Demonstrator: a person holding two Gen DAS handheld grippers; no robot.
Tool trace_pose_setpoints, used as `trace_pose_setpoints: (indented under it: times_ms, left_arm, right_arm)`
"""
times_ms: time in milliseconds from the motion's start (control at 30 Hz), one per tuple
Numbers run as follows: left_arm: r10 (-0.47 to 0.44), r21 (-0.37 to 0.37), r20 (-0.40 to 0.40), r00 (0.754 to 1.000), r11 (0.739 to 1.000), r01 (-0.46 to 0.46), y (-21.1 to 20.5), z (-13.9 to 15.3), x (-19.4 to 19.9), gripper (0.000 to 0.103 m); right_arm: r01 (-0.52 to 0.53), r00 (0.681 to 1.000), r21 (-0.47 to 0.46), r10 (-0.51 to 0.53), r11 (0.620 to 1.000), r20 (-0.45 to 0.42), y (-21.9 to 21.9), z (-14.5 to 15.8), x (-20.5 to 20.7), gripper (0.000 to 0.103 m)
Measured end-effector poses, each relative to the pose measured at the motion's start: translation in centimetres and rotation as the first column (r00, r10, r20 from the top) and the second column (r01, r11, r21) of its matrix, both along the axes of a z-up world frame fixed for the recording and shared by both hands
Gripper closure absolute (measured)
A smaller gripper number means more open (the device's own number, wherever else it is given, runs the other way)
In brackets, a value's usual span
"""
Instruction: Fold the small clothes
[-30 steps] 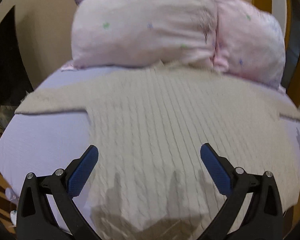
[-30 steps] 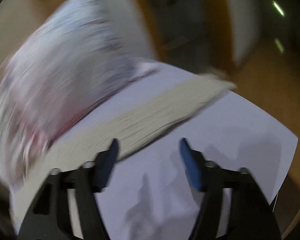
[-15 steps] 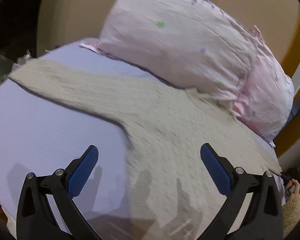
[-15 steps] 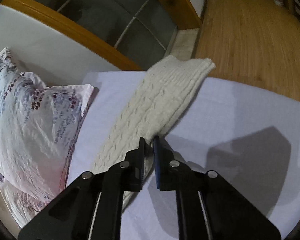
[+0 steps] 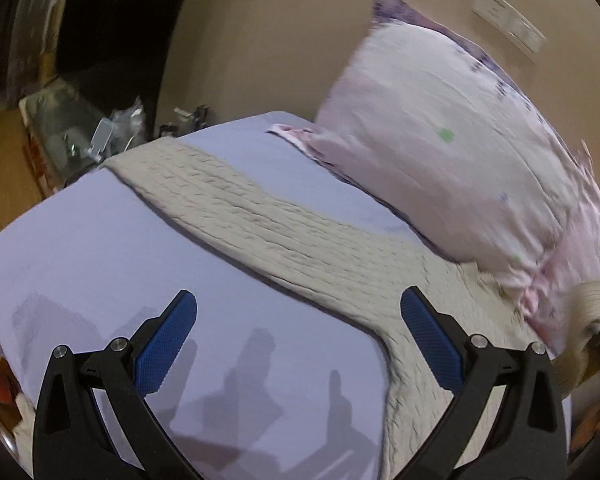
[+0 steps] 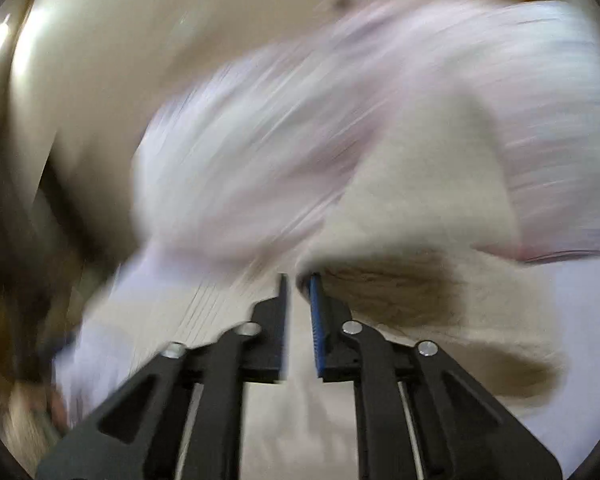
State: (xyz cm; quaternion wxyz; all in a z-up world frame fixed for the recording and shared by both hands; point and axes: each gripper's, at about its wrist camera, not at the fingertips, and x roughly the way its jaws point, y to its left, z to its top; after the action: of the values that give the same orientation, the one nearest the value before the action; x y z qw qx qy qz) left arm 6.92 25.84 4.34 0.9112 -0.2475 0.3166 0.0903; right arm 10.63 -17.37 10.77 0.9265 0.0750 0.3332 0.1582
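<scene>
1. Sweater [image 5: 284, 232], cream cable knit, lies flat on the lavender bed sheet [image 5: 100, 248], one sleeve stretched away from the body toward the sheet's far corner
2. Pillow [image 5: 452, 152], pale pink with small coloured specks, sits on the sheet just behind the sweater; its lower edge touches the knit near the shoulder
3. My left gripper [image 5: 298, 336] is spread wide, blue pads [image 5: 166, 344] well apart, holding nothing; it hangs over bare sheet just in front of the sweater's sleeve, right pad over the knit where sleeve meets body
4. Shadows of the fingers fall on the sheet in front of the sweater
5. Clutter [image 5: 108, 136] shows beyond the sheet's far corner, past the sleeve end; too dark to name
6. Right wrist view is heavily motion-blurred; my right gripper [image 6: 298, 292] has its fingers nearly pressed together with a narrow slit between them
7. A raised fold of the sweater [image 6: 400, 216] sits right at the right fingertips, lifted off the knit below; it looks pinched there, but blur hides the contact, so I cannot tell for sure
8. Pillow [image 6: 300, 140] is a pink-white smear behind that raised fold
</scene>
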Motion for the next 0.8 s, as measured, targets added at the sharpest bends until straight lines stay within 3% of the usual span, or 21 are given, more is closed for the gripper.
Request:
trace_pose_setpoints:
  times_ms: [67,133,200,433,633,700,800]
  left_arm:
    - [0.039,-0.028,-0.011,0.999,0.999,-0.039,1.5,-0.5,0.1,0.003]
    - [0.081,-0.075,-0.005,0.997,0.994,-0.081,3.2,-1.0,0.1,0.009]
    - [0.144,-0.135,-0.015,0.989,0.98,-0.145,5.6,-1.8,0.2,0.015]
    - [0.285,-0.31,-0.063,0.957,0.905,-0.29,11.8,-4.2,1.9,0.03]
    - [0.328,-0.365,-0.065,0.942,0.871,-0.328,14.0,-4.5,3.5,0.035]
    - [0.348,-0.394,-0.071,0.935,0.851,-0.347,15.0,-4.8,3.9,0.044]
    - [0.369,-0.452,-0.097,0.924,0.811,-0.371,16.5,-5.7,4.6,0.079]
  right_arm:
    - [-0.081,0.994,-0.036,0.079,0.996,-0.071,3.7,-2.1,0.4,0.083]
    - [-0.103,0.993,-0.006,0.102,0.995,-0.051,4.4,-2.3,-0.8,0.069]
    - [-0.048,0.999,0.012,0.048,0.999,-0.001,2.5,-1.3,-2.0,0.048]
    - [0.177,0.983,0.024,-0.178,0.984,0.051,-5.9,0.8,-6.0,0.04]
    - [0.285,0.958,-0.012,-0.285,0.958,0.026,-10.6,0.3,-7.8,0.036]
    - [0.306,0.952,-0.014,-0.306,0.952,0.02,-11.7,-0.3,-7.7,0.035]
    - [0.335,0.942,-0.023,-0.334,0.942,0.026,-12.9,-0.4,-8.7,0.033]
